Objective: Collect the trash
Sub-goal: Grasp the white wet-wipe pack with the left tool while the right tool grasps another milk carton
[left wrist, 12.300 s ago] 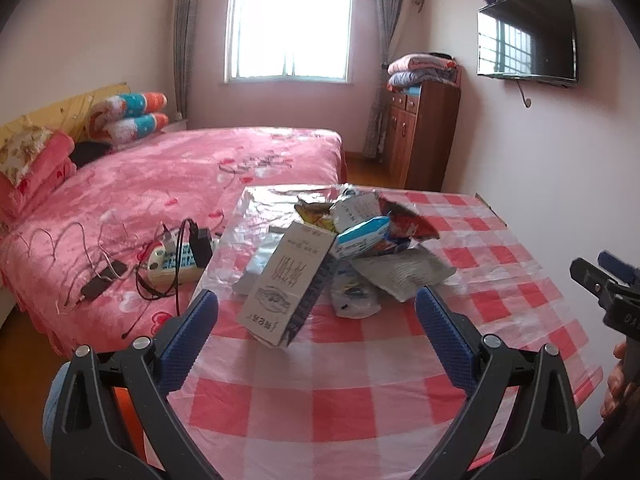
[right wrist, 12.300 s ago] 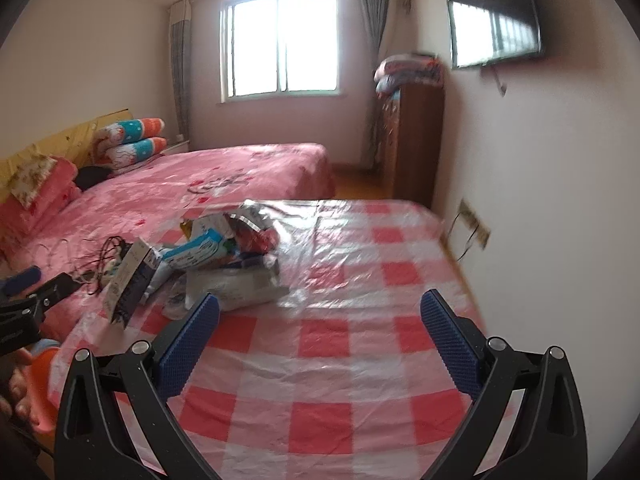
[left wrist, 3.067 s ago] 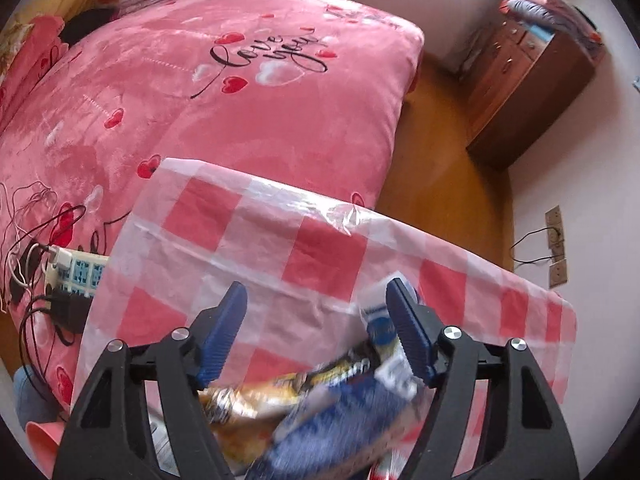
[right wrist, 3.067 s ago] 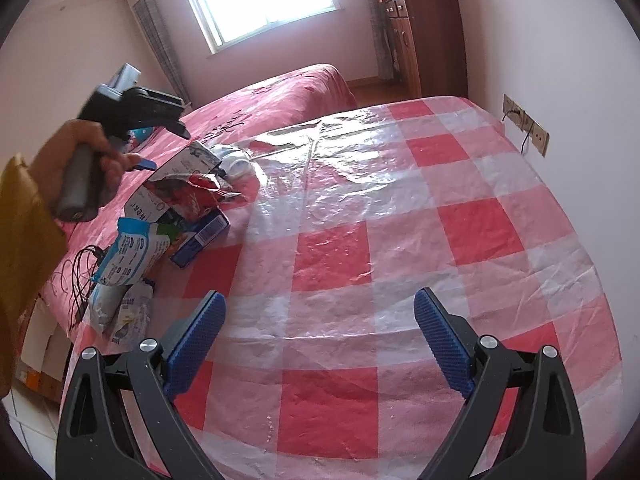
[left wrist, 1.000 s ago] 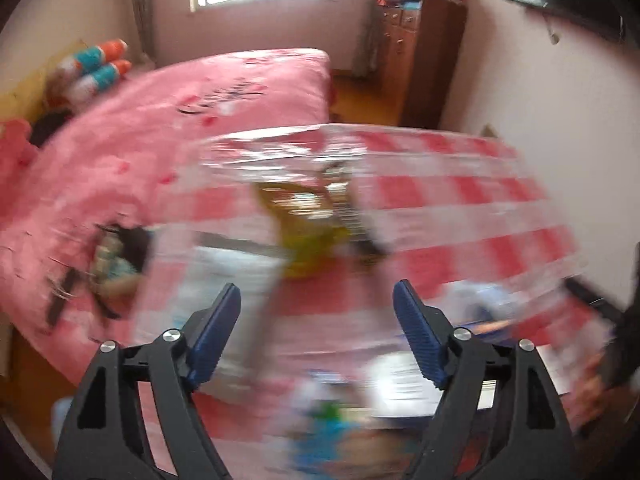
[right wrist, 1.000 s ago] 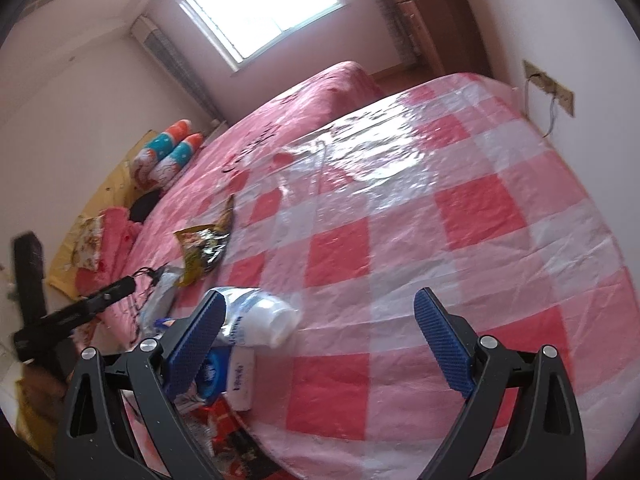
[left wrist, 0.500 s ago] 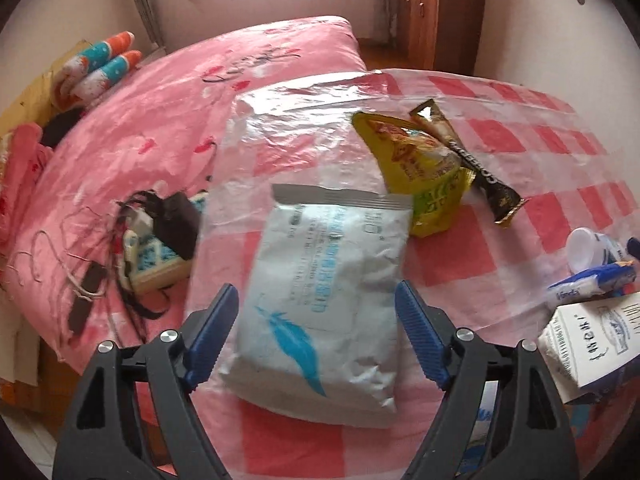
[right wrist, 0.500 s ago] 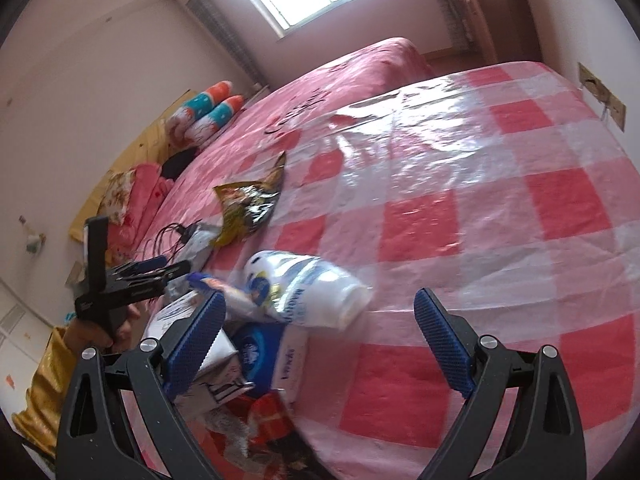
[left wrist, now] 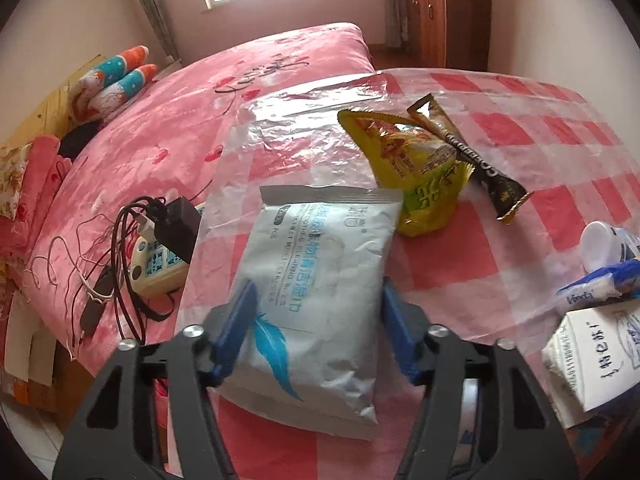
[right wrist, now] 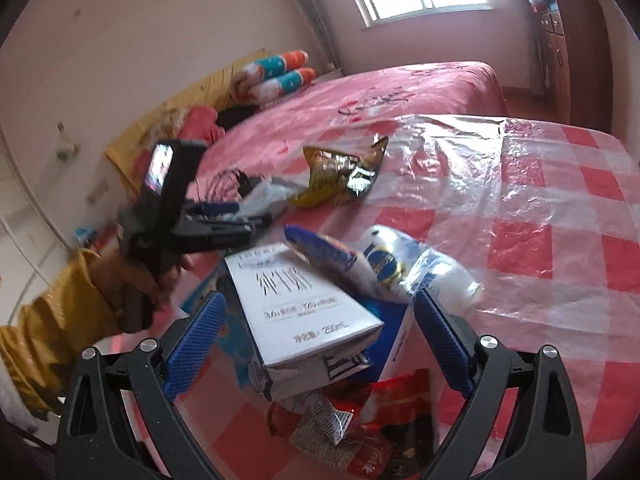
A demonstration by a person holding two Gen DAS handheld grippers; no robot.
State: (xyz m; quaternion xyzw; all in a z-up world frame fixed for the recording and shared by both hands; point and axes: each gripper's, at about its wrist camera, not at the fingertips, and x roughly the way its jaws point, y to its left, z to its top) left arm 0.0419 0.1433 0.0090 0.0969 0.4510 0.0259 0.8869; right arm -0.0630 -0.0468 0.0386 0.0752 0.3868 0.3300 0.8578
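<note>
A silver wipes pack [left wrist: 320, 280] with a blue feather lies flat near the table's left edge. My left gripper [left wrist: 318, 320] straddles its near half; the jaws are closing and both blue pads touch the pack's sides. Beyond it lie a yellow snack bag [left wrist: 416, 168] and a brown sachet [left wrist: 472, 160]. My right gripper [right wrist: 316, 340] stands open above a white carton [right wrist: 304, 300], its pads clear of the carton's sides. A blue tissue pack [right wrist: 320, 248], a white bottle [right wrist: 424, 268] and a red wrapper [right wrist: 392, 420] crowd around the carton. A hand in a yellow sleeve [right wrist: 60, 320] holds the left gripper [right wrist: 216, 210].
The table [left wrist: 452, 264] has a red-checked cloth under clear plastic. Left of it, on the pink bed [left wrist: 200, 100], a power strip with tangled cables [left wrist: 160, 256] lies close to the table edge. A wooden cabinet [left wrist: 448, 12] stands at the back right.
My left gripper has sunk toward the wipes pack and its jaws have narrowed onto the pack's sides. The right view has swung left and rolled, bringing the carton between its fingers.
</note>
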